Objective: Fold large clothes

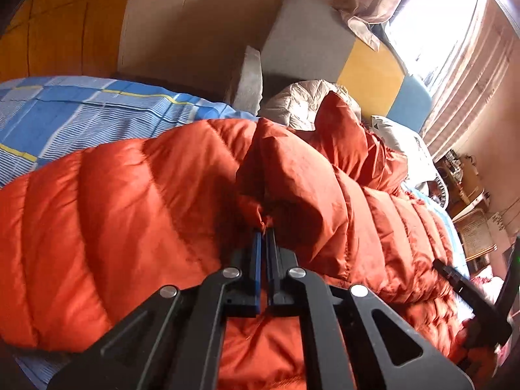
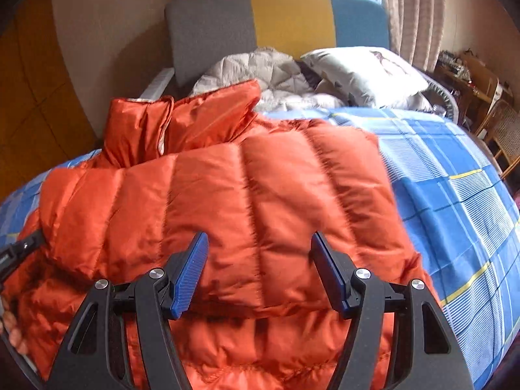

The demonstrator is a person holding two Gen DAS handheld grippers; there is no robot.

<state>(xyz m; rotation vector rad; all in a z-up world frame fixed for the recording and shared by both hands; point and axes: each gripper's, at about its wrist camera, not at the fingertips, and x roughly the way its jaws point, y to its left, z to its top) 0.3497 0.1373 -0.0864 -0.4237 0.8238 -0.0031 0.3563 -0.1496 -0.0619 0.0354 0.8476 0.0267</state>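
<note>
An orange quilted down jacket (image 1: 130, 195) lies spread on the bed, also in the right wrist view (image 2: 243, 195). My left gripper (image 1: 265, 227) is shut on a bunched fold of the jacket near its middle, lifting it slightly. My right gripper (image 2: 258, 240) is open, its blue pads (image 2: 191, 273) just above the jacket's folded upper layer near the hem, holding nothing. The collar (image 2: 182, 123) stands up at the far end.
The bed has a blue checked sheet (image 2: 455, 195). A grey quilted blanket (image 2: 260, 71) and a white pillow (image 2: 364, 71) lie by the grey, yellow and blue headboard (image 2: 292, 16). Wooden chairs and a table (image 2: 487, 97) stand at the right, curtains behind.
</note>
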